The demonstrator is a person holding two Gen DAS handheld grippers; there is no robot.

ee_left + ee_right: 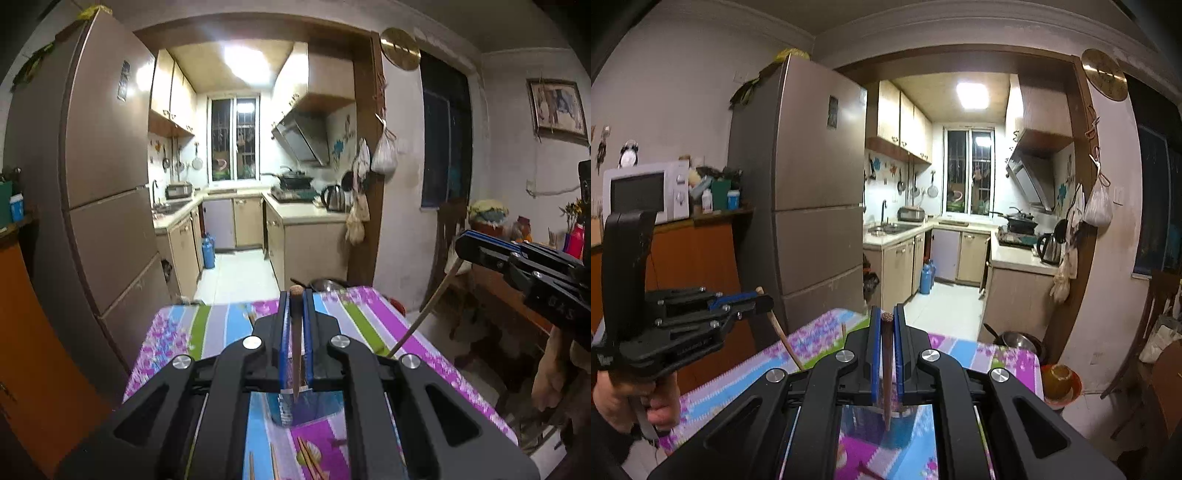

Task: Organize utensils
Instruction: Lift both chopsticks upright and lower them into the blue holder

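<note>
No brand name or label is showing clearly enough to read. Some raised marks are sitting on the side of the right gripper in the left wrist view, but they are too blurry to make out.

The left gripper (296, 295) is pinching 1 chopstick (296, 343) between its 2 blue pads (283, 332). The pads are sitting very close together, with only the stick between them. The stick is pointing down, and its thick round end is poking up past the fingertips. Its thin tip is hanging over a cup (306, 408) down near the camera.

The right gripper (886, 315) is also squeezing 1 chopstick (887, 369), a brown one with a speckled end at the top. Its blue pads (874, 350) are nearly together too, and the stick is hanging down over the cup (882, 424).

Both grippers are being held up above a table (221, 325) with a bright cloth of pink, blue and green stripes and flowers. More chopsticks (310, 458) are lying on the cloth at the near edge of the left wrist view.

In the right wrist view, the left gripper (764, 301) is showing at the left, held by a hand (635, 398). Far behind the table are a tall fridge (812, 192) and a kitchen.
</note>
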